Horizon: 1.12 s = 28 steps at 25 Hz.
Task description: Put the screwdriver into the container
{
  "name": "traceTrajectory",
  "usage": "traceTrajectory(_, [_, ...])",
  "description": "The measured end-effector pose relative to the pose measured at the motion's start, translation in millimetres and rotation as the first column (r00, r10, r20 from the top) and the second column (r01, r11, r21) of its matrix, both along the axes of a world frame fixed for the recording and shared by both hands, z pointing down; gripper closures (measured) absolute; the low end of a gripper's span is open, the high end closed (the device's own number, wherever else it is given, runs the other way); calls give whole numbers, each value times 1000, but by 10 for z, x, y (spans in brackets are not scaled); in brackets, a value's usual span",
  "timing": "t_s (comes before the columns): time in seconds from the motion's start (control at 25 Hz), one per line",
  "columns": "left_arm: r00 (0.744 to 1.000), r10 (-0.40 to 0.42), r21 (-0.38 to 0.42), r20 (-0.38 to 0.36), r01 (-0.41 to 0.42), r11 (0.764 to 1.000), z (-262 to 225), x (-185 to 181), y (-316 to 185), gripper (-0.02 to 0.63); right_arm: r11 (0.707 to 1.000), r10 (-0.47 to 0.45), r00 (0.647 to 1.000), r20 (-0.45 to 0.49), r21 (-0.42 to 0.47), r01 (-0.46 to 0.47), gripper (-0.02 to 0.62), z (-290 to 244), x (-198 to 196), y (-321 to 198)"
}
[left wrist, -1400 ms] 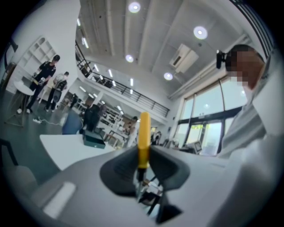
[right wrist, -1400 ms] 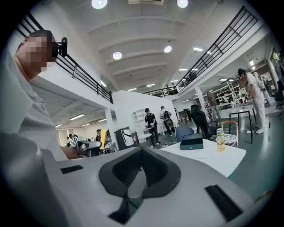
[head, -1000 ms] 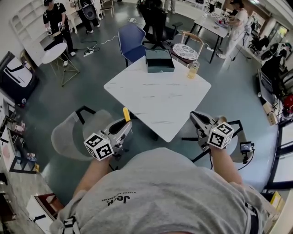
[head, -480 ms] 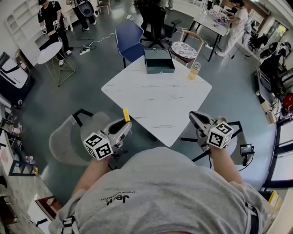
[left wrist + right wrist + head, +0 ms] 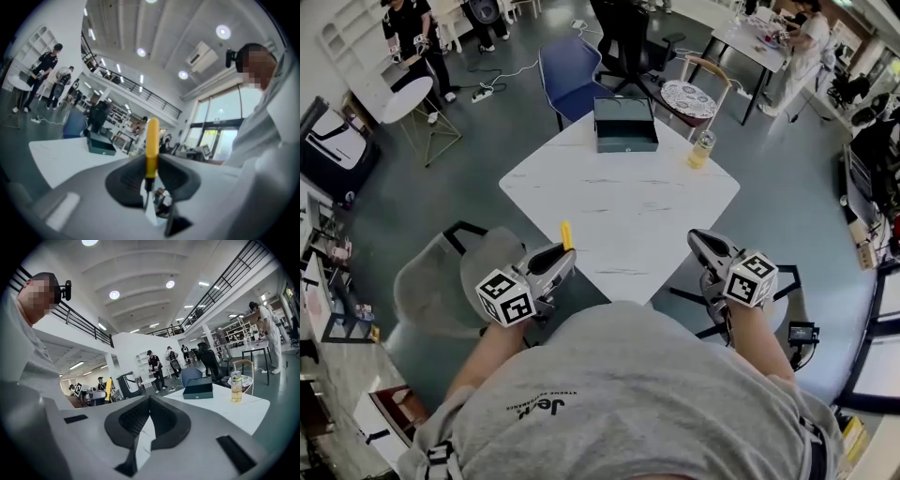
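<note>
Left gripper point(image 5: 150, 164): jaws pinch the screwdriver point(image 5: 151, 140) low on its yellow handle. The handle stands roughly upright out of the pads in the left gripper view. In the head view the handle points toward 12 o'clock past the jaw tips. It sits at the near-left edge of the white table point(image 5: 619, 211); I cannot tell whether it is over the top or just short of it.

Right gripper point(image 5: 150, 400): jaw tips pressed together, nothing between them. It is at the table's near-right edge, about 4 o'clock from the table centre. The left gripper is at about 8 o'clock.

Container point(image 5: 625, 124): dark-green box on the far side of the table, 12 o'clock from the centre. It is well apart from both grippers and at roughly 1 o'clock from the left one.

A bottle point(image 5: 700, 150) of yellow liquid stands near the container, at its 4 o'clock. A blue chair point(image 5: 567, 80) is beyond the table at 11 o'clock. A grey chair point(image 5: 441, 281) is at 9 o'clock of the left gripper.
</note>
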<state>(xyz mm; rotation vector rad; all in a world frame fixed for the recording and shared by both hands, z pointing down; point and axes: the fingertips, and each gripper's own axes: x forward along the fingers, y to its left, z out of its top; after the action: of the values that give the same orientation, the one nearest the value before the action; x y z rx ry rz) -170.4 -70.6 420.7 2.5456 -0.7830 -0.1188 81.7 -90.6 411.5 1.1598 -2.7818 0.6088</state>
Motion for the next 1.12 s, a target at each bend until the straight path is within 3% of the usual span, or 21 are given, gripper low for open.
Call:
traceTrajectory(0.52, [984, -138, -88, 114, 149, 985, 206, 1132, -528, 526, 975, -223, 972, 73, 22, 222, 588, 225, 695, -1195])
traceTrajectory(0.84, [972, -192, -82, 136, 204, 975, 288, 851, -748, 526, 966, -257, 965, 58, 25, 256, 588, 313, 477, -1548])
traceTrajectory(1.12, [977, -164, -70, 136, 174, 982, 423, 332, -1155, 526, 981, -193, 981, 8, 21, 193, 588, 316, 180, -1872])
